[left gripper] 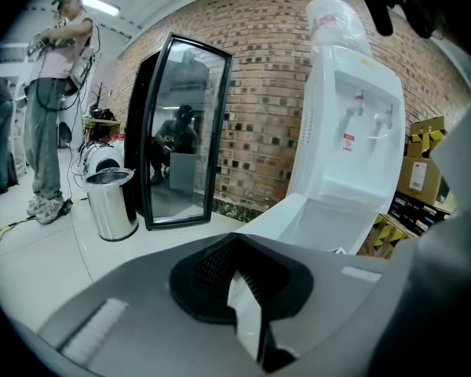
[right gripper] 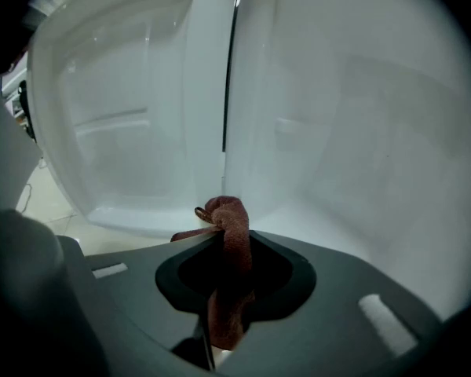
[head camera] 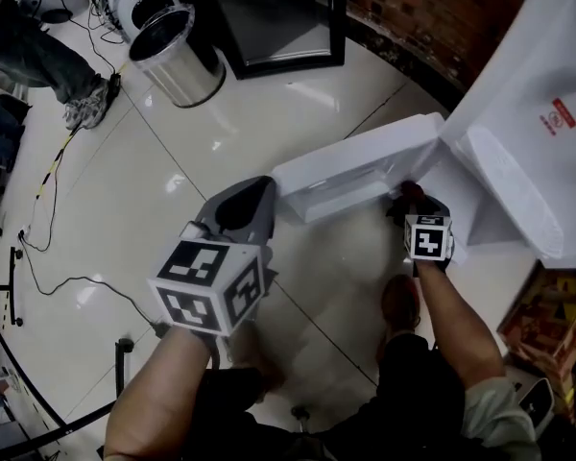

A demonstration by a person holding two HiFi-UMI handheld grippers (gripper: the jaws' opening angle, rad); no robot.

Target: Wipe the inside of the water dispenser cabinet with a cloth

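The white water dispenser (head camera: 528,123) stands at the right, its lower cabinet door (head camera: 355,166) swung open to the left. My right gripper (head camera: 409,200) is at the cabinet opening, shut on a red-brown cloth (right gripper: 229,222) that bunches up past the jaws. In the right gripper view the cloth faces the white cabinet interior (right gripper: 353,132), with the open door (right gripper: 125,124) at left. My left gripper (head camera: 248,209) hangs shut and empty over the floor, left of the door. The left gripper view shows the dispenser (left gripper: 349,132) ahead of those jaws.
A steel bin (head camera: 178,56) and a black-framed mirror (head camera: 278,17) stand at the back against the brick wall. Cardboard boxes (head camera: 547,315) sit right of the dispenser. Cables (head camera: 48,171) run over the floor at left. A person (left gripper: 55,93) stands far left.
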